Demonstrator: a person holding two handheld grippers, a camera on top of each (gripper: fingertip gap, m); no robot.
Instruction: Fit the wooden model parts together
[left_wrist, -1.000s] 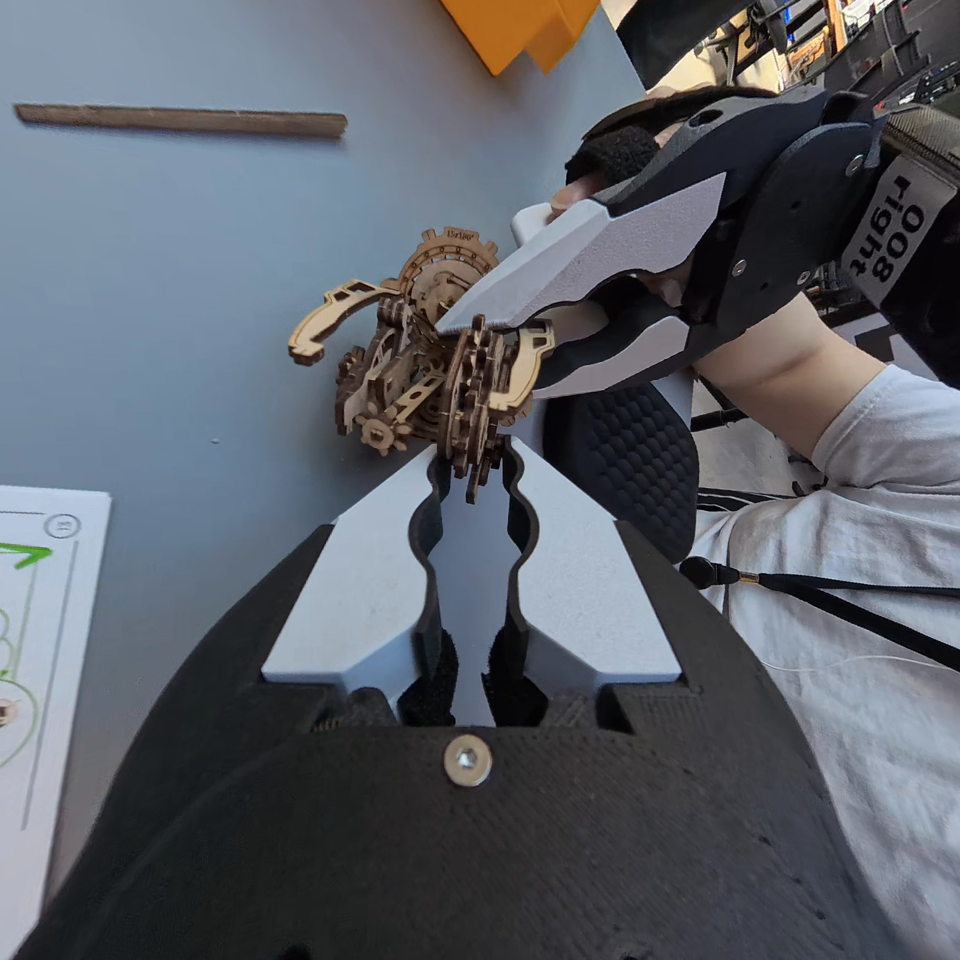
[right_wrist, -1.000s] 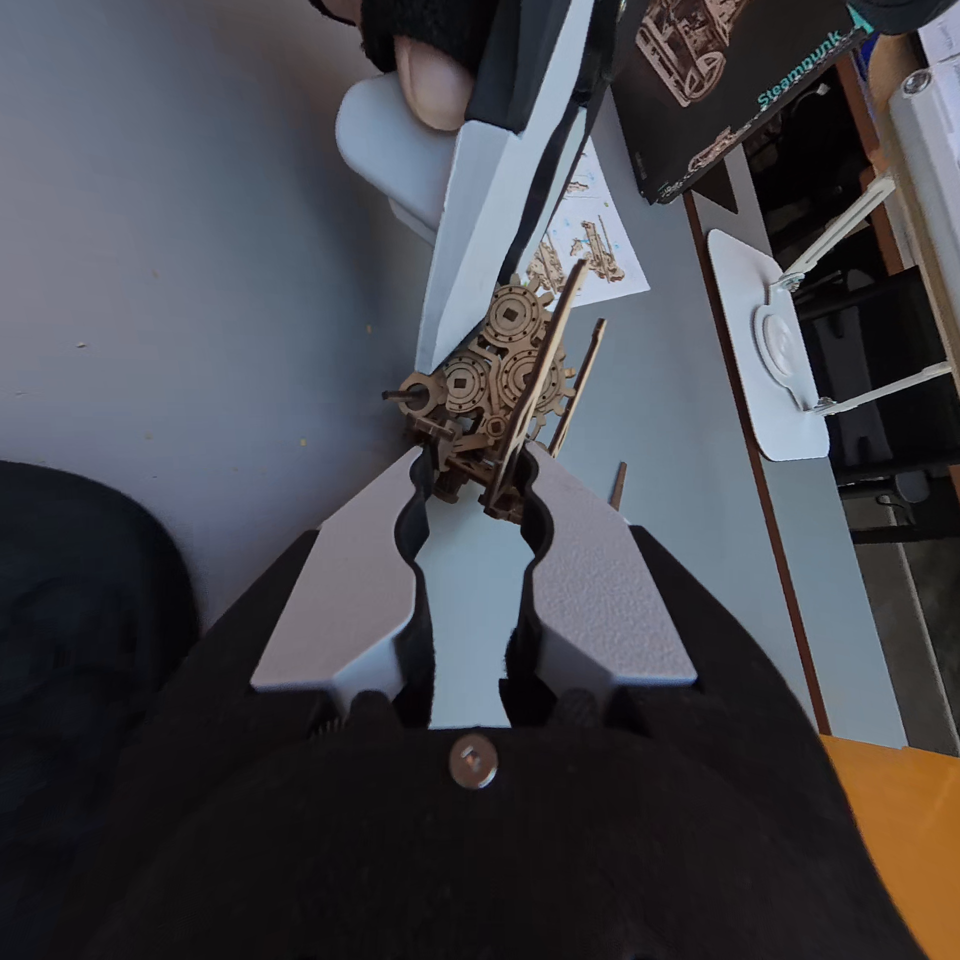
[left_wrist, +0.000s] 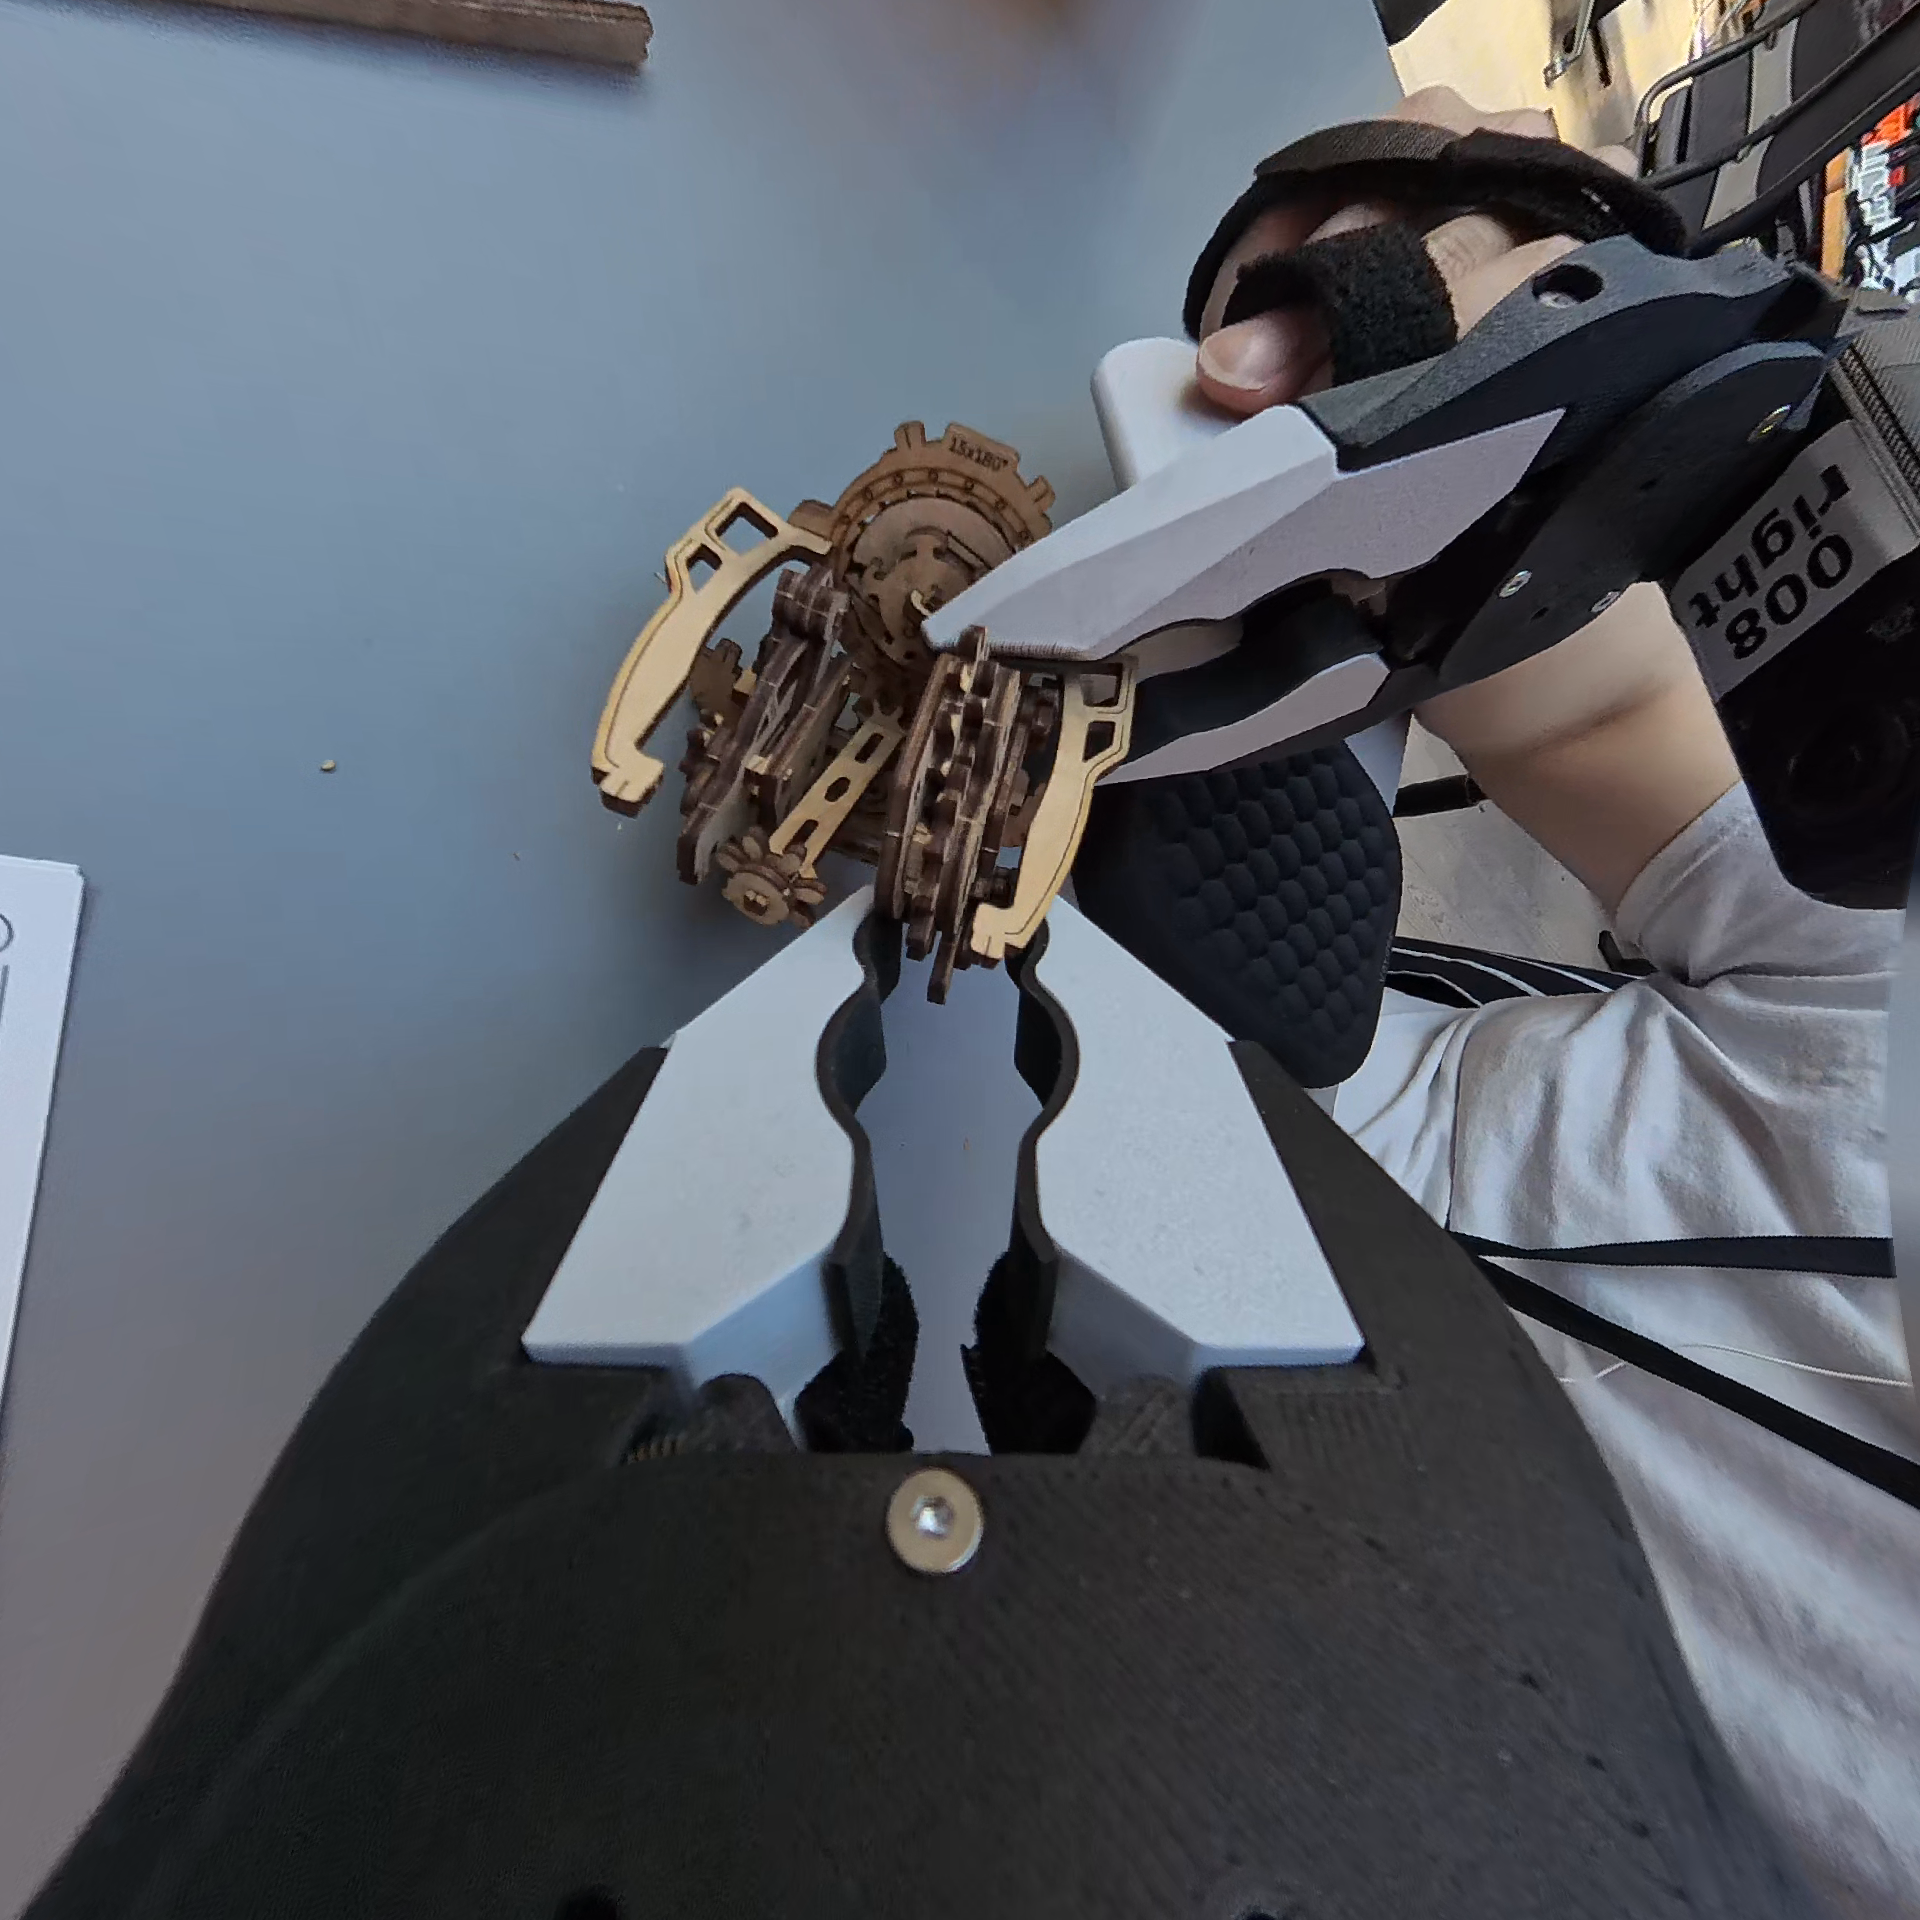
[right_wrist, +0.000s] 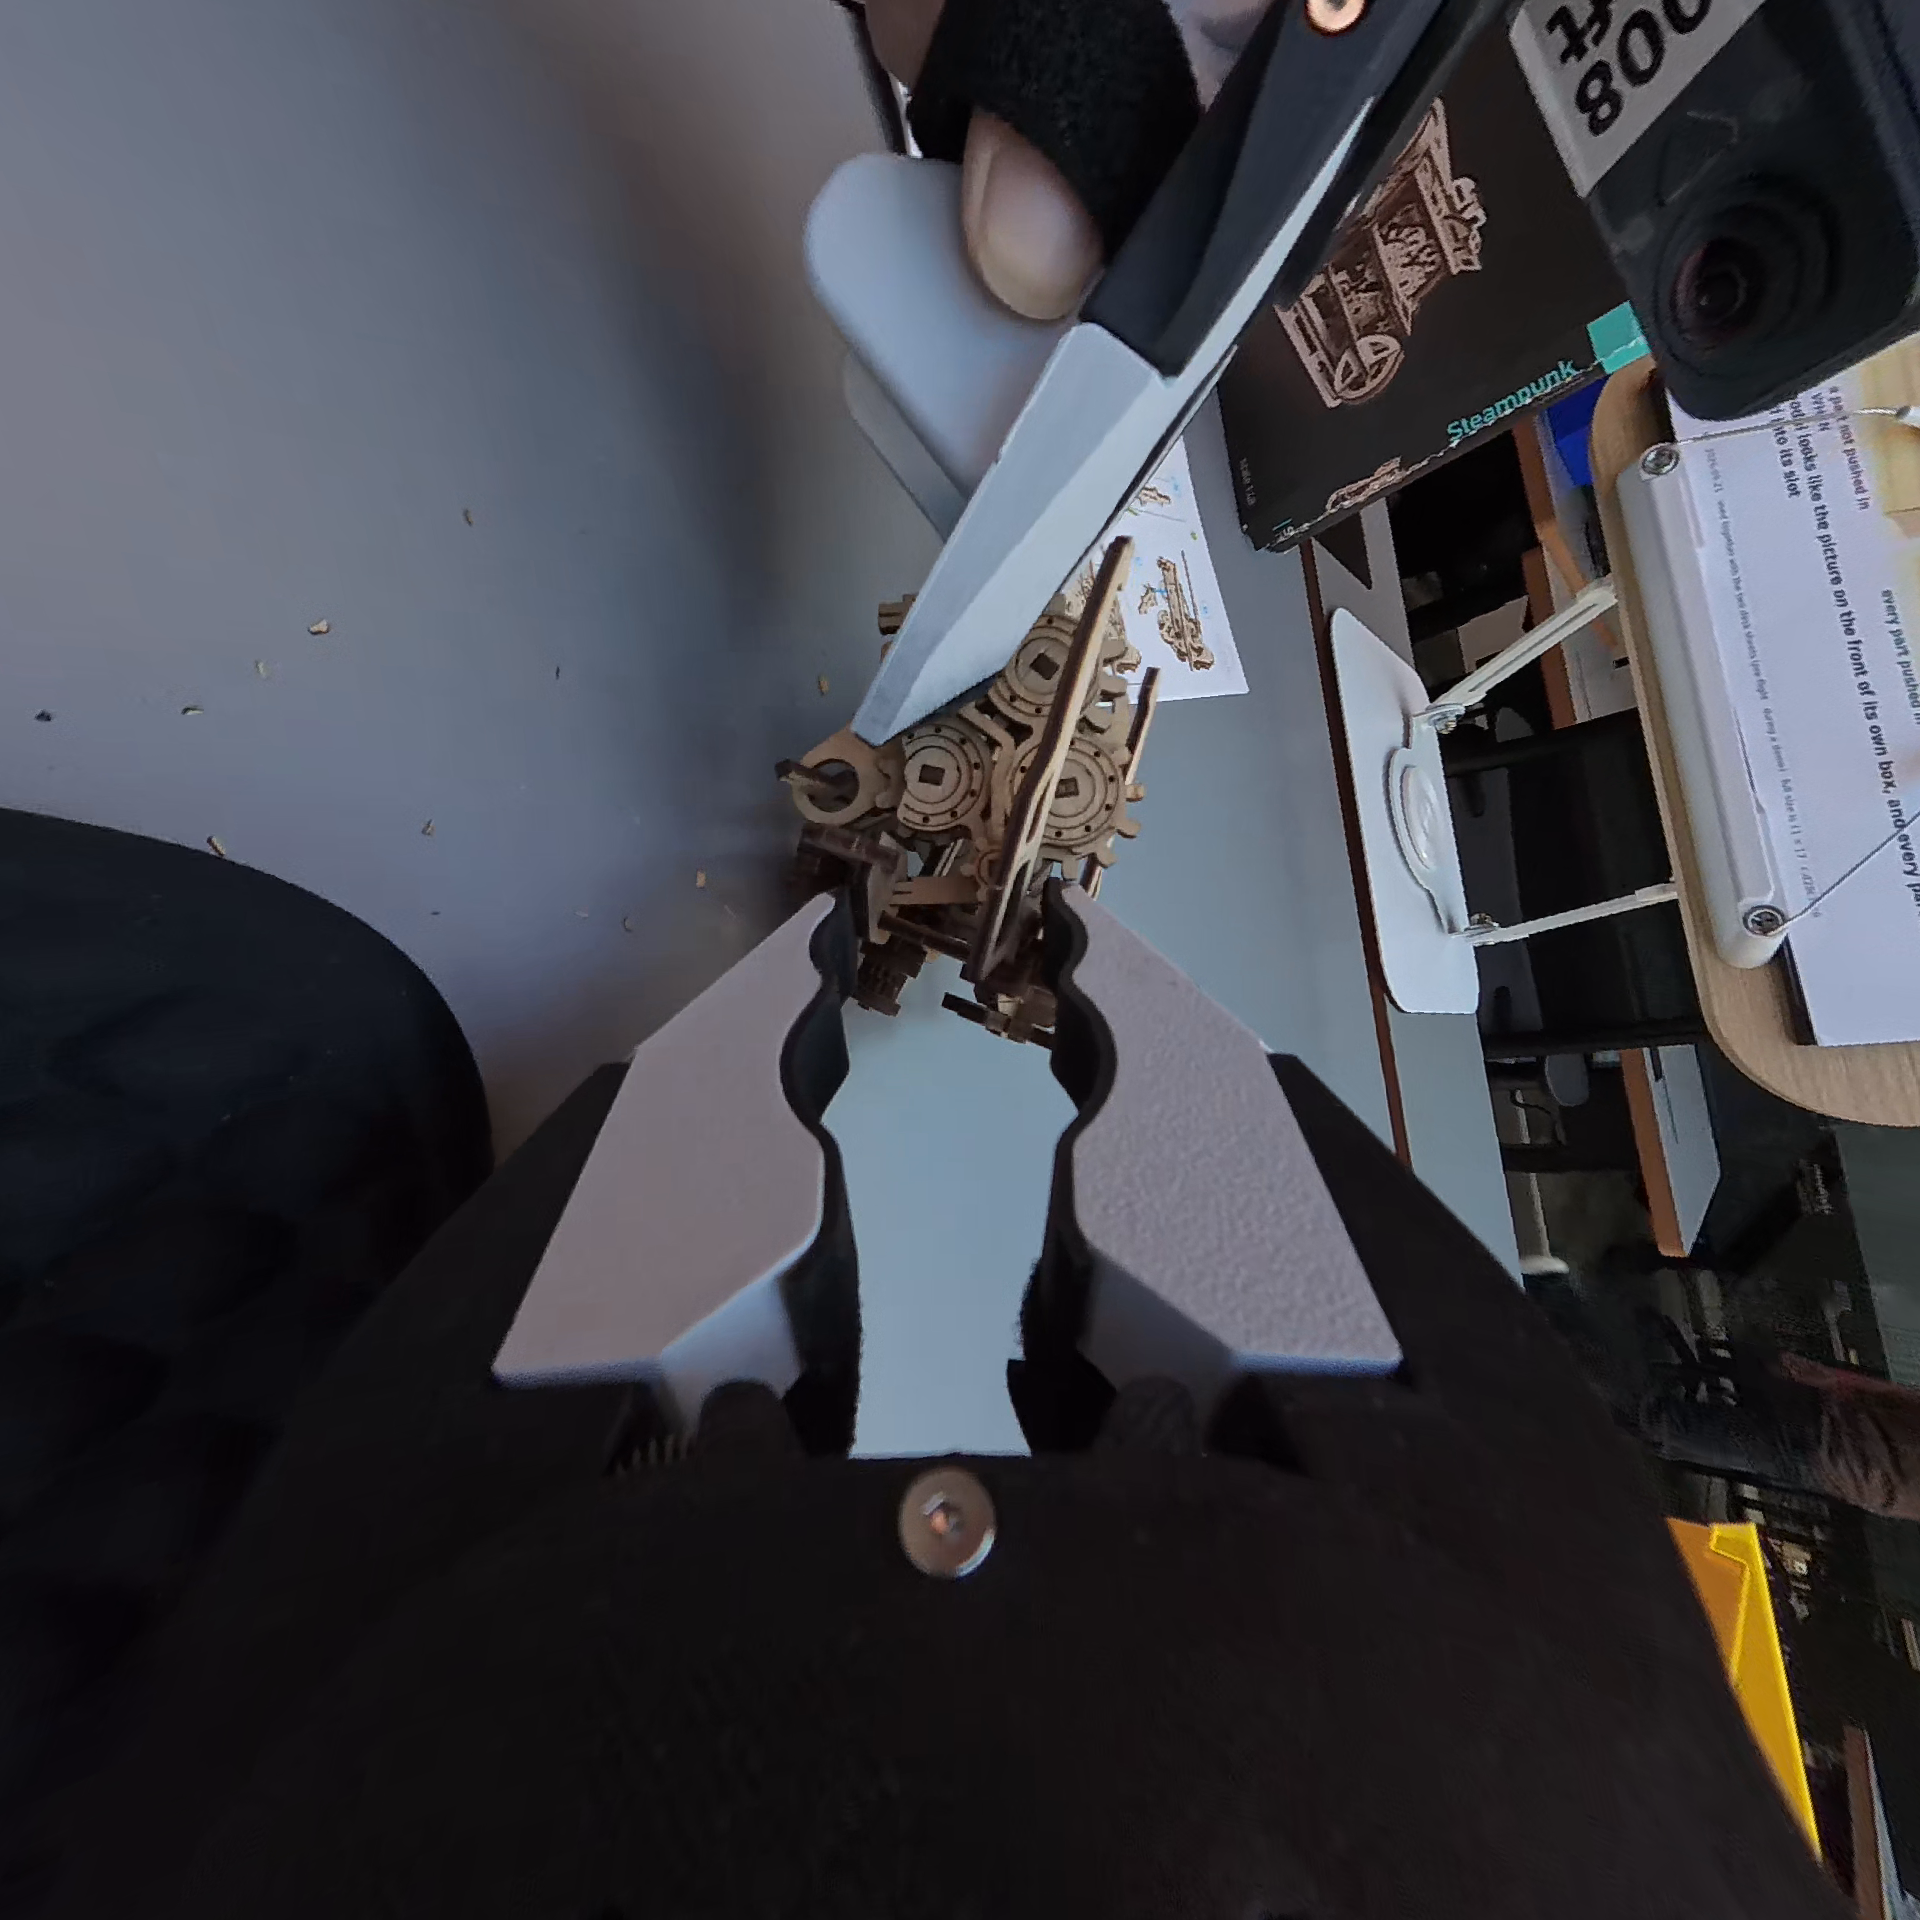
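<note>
1. Both hand-held grippers have kept their hold on the wooden gear model since a second ago; the model has tipped a little and sits closer to the left camera, and the brown wooden strip on the table has slid toward the top edge of that view.
2. The left hand-held gripper is closed on the stacked gears at the model's near end, with the pale curved arm piece just beside its right finger.
3. The right hand-held gripper is clamped on the model's lower frame; seen from the left, it comes in from the right with its upper finger lying over the gear stack.
4. The model is lifted clear of the table, between the two hand-held grippers, which meet it roughly at right angles.
5. The model's long axis runs away from the left hand-held gripper, toward the second curved arm at its far side.
6. Any further pressing likely works across the gear stack, where both hand-held grippers are about equally near.
</note>
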